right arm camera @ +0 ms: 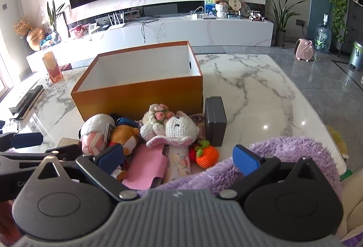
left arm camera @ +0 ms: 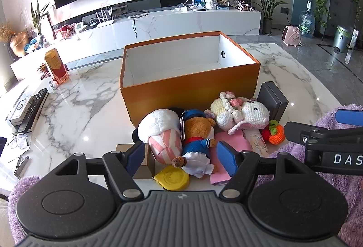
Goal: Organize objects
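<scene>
Left wrist view shows the left gripper (left arm camera: 181, 154) with its blue-padded fingers (left arm camera: 135, 156) spread apart and empty, hanging above a heap of small things at the near edge of the white marble counter (left arm camera: 86, 111). The open orange cardboard box with a white inside (left arm camera: 190, 86) stands at twelve o'clock from the heap, touching or almost touching it, and looks empty as far as its floor shows. Directly under the fingers lie a brown plush bear in a blue sailor suit (left arm camera: 197, 136) and a white and pink-striped plush (left arm camera: 158, 133), pressed side by side, with a yellow round tape measure (left arm camera: 172, 179) at six o'clock of them.

Right wrist view has the right gripper (right arm camera: 179, 158) also wide apart and holding nothing, over a pink flat case (right arm camera: 145, 167) and the fluffy purple fabric (right arm camera: 283, 151) at its four o'clock. A white crocheted bunny with a flower bunch (right arm camera: 174, 131), an orange crocheted fruit (right arm camera: 207, 156) and a dark grey hinged case (right arm camera: 215, 120) standing on edge lie at twelve to one o'clock.

My worry is crowding: closing on the bear could pinch the striped plush too, and lifting either may drag neighbours off the near edge. The two grippers sit just beside each other, so a sideways reach could knock them together. The grey case looks easy to topple.
</scene>
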